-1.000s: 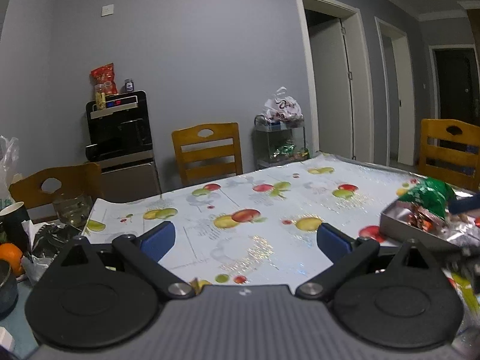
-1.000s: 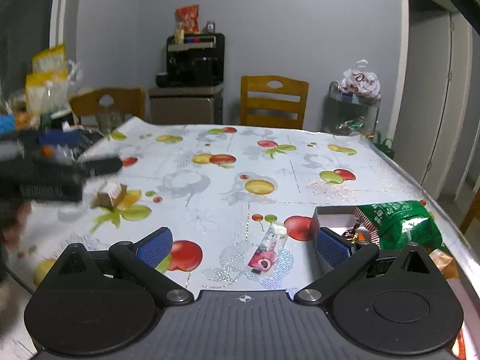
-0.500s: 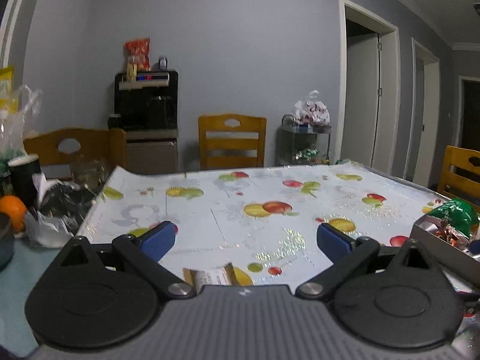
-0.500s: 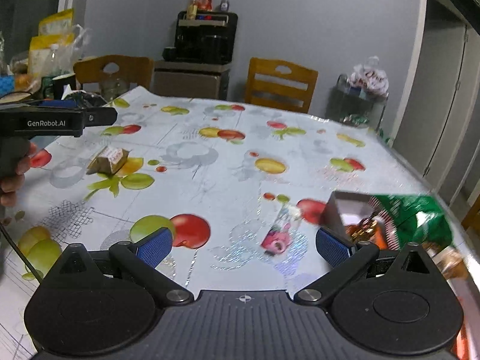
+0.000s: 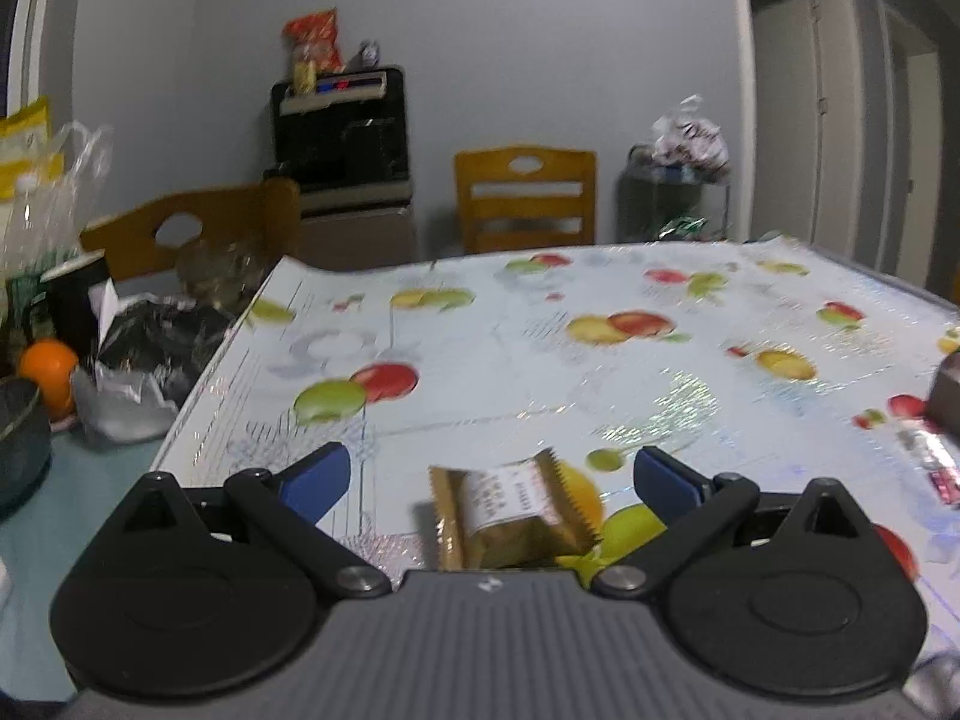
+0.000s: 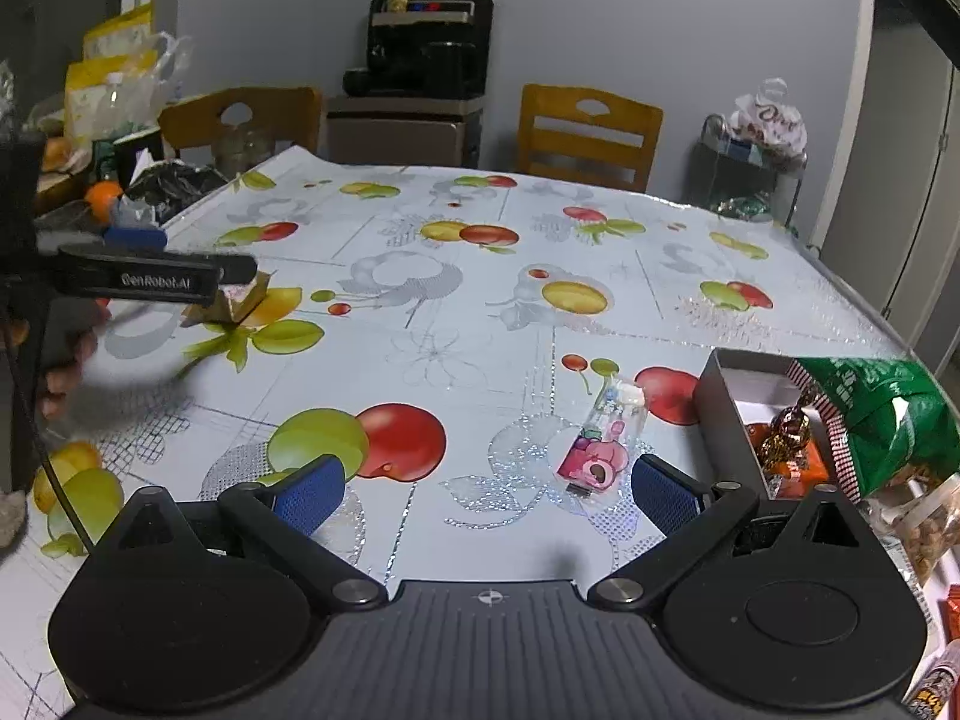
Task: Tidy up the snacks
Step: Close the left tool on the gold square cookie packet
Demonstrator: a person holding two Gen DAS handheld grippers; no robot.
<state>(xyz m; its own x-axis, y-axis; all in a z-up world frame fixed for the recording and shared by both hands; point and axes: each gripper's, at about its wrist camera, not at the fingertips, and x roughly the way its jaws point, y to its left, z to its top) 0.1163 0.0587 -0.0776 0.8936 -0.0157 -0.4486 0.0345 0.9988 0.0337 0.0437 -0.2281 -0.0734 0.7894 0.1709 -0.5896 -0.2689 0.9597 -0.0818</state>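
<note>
While jaws gape, left gripper (image 5: 492,474) perhaps above gold snack (image 5: 516,507)

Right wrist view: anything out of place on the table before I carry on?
Two snacks lie loose on the tablecloth, outside the grey box: a pink packet just left of the box, and a gold-wrapped one further left, between the open left gripper jaws. Nothing looks spilled or damaged.
</note>
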